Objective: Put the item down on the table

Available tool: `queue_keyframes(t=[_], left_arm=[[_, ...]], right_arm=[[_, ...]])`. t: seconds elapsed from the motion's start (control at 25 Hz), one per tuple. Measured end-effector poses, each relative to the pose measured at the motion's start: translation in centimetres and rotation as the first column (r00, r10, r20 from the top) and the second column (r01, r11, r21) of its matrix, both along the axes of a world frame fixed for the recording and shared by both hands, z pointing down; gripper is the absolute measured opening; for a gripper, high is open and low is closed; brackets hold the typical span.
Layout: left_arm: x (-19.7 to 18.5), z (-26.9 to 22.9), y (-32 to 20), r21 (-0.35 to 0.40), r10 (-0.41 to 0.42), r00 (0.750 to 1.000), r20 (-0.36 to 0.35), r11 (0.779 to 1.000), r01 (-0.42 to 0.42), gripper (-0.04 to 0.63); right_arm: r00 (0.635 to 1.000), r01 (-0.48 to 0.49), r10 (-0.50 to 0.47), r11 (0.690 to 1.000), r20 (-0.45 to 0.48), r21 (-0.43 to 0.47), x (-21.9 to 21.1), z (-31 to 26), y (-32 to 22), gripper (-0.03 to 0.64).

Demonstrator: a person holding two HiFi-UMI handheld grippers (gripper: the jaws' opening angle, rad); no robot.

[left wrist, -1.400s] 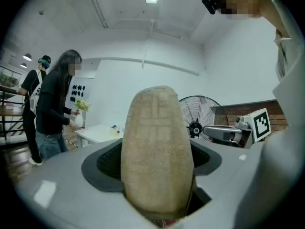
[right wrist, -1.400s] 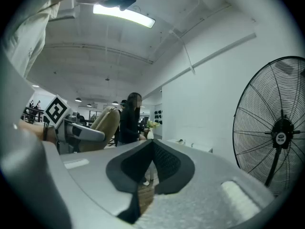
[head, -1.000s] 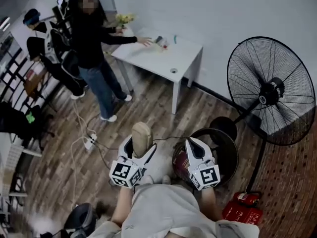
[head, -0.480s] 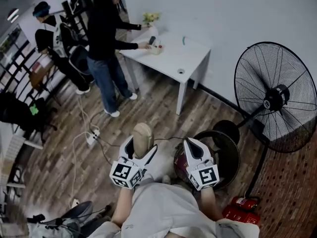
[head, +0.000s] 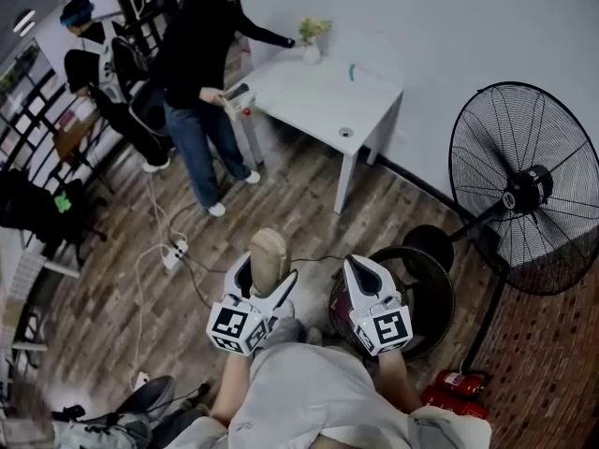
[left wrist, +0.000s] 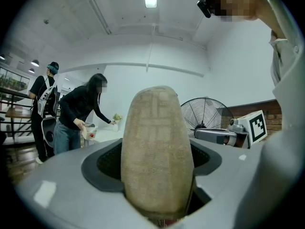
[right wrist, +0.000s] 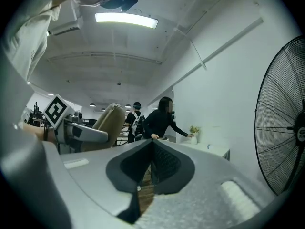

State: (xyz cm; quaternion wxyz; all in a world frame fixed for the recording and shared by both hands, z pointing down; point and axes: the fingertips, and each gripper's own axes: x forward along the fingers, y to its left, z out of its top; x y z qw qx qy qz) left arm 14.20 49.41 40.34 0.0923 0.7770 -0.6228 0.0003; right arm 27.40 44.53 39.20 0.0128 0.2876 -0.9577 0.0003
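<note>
Loft-style workspace — brick wall [head: 554, 344], pedestal fan [head: 524, 193] (white table [head: 318, 101]).

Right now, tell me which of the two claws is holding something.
The left claw, clamped around the tan oblong item; the right claw is closed with nothing in it.

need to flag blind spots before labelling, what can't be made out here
left gripper view: lower end of the tan item is hidden between the left gripper's jaws
head view: dark red thing is mostly hidden under the right gripper
head view: small round thing on the white table is too small to name
</note>
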Motion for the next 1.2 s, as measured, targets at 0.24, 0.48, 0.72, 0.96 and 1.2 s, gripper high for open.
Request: queue_keyframes(t=[0.24,0.48,0.72,0.96,1.2], left_arm=[[-1.6,0.3,-2.7,-0.003,0.015,1.000,-0.010,1.000,-0.015,0.403],[-4.4,0.9,-6.5,-0.009,0.054,0.999,-0.002,0.999,-0.054,0.405],[-8.5,0.7,-10.6,-0.012,0.088,0.996,-0.004,0.996,-0.089,0.403],[-12.4,0.8,-13.7,-0.008,0.108,0.994,-0.022,0.994,-0.108,0.403],[-15.7,1.6,-16.1,0.004,0.113,0.993,-0.033,0.994,-0.113,0.404]], right_arm=[[1.000,-0.014,0.014,1.000,-0.017,-0.007,-1.9,0.4,-2.4,0.003],[0.999,-0.043,0.043,0.999,-0.031,-0.019,-5.0,0.9,-5.6,0.003],[0.996,-0.070,0.069,0.997,-0.051,-0.022,-9.7,0.8,-8.9,0.003],[0.991,-0.113,0.111,0.993,-0.077,-0.017,-12.9,1.0,-11.5,0.003],[0.987,-0.131,0.128,0.991,-0.093,-0.028,-15.6,1.7,-13.6,0.003]])
